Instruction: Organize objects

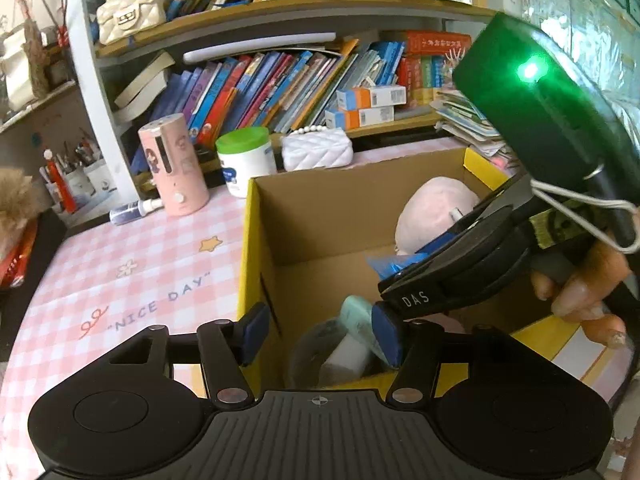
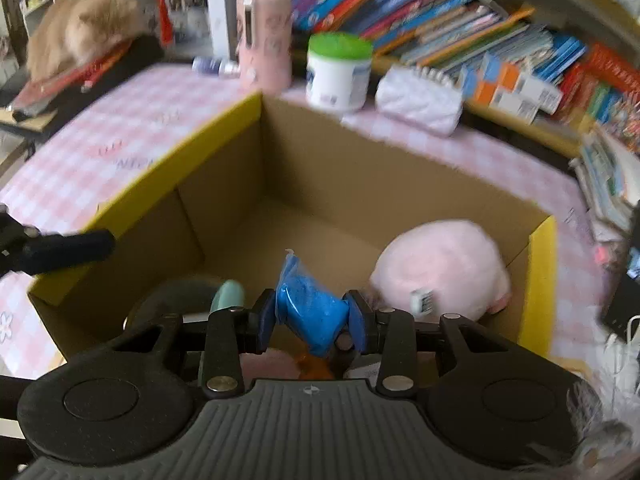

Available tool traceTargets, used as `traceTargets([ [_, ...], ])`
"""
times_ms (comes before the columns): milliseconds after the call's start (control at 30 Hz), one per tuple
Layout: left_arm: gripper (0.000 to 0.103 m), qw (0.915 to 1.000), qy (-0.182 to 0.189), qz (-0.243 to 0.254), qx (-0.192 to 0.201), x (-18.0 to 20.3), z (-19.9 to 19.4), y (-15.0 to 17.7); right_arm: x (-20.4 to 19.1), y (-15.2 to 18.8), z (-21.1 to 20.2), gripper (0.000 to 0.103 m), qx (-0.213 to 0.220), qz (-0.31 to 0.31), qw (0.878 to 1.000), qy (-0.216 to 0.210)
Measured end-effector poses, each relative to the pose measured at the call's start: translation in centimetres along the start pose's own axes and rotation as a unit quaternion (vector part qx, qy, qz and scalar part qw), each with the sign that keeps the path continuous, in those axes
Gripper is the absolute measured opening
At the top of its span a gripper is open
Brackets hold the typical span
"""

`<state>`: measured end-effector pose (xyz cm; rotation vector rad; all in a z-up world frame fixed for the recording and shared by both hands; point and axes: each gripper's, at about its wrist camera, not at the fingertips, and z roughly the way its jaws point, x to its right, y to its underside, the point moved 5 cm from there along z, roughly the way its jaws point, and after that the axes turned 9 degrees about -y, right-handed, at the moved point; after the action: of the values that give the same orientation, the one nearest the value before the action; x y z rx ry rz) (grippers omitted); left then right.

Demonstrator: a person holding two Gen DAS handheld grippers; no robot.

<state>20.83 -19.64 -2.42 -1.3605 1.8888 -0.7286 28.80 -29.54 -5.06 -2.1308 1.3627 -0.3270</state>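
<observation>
A yellow cardboard box (image 1: 256,240) stands open on the pink checked table; it also shows in the right wrist view (image 2: 168,168). Inside lie a pink plush ball (image 1: 432,208) (image 2: 444,264) and a mint-green item (image 1: 360,320) (image 2: 228,294). My right gripper (image 2: 312,322) is shut on a blue plastic-wrapped packet (image 2: 310,312) and holds it over the box's near part. In the left wrist view the right gripper (image 1: 416,276) reaches in from the right with the blue packet (image 1: 394,264). My left gripper (image 1: 320,332) is open and empty over the box's near-left corner.
A pink cylinder (image 1: 174,168), a green-lidded white jar (image 1: 246,160), a white quilted purse (image 1: 318,148) and a small spray bottle (image 1: 134,212) stand behind the box. Bookshelves (image 1: 280,92) line the back. A cat (image 2: 84,28) lies at the far left.
</observation>
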Motion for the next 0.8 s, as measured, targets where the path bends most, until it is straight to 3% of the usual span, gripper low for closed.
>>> traceTargets([
  [100, 0.061, 0.9999, 0.006, -0.009, 0.003, -0.2, -0.7, 0.1, 0.1, 0.3, 0.4, 0.036, -0.007, 0.008, 1.0, 0.003],
  [233, 0.068, 0.9994, 0.008, -0.027, 0.02, -0.8, -2.5, 0.1, 0.0, 0.5, -0.9, 0.044, 0.015, 0.027, 1.0, 0.004],
  [300, 0.081, 0.9986, -0.002, -0.041, 0.032, -1.5, -3.5, 0.1, -0.2, 0.6, -2.1, 0.047, 0.033, 0.039, 0.999, 0.006],
  [367, 0.085, 0.9976, -0.009, -0.056, 0.041, -2.4, -4.5, 0.2, -0.4, 0.7, -3.5, 0.054, 0.054, 0.055, 0.997, 0.01],
  [600, 0.09, 0.9947, -0.052, -0.075, 0.048, -6.2, -7.4, 2.0, -3.0, 2.3, -9.1, 0.059, 0.134, 0.064, 0.987, 0.06],
  [800, 0.096, 0.9904, -0.06, -0.113, 0.052, -9.1, -10.3, 4.3, -6.3, 4.2, -12.8, 0.068, 0.182, 0.102, 0.974, 0.091],
])
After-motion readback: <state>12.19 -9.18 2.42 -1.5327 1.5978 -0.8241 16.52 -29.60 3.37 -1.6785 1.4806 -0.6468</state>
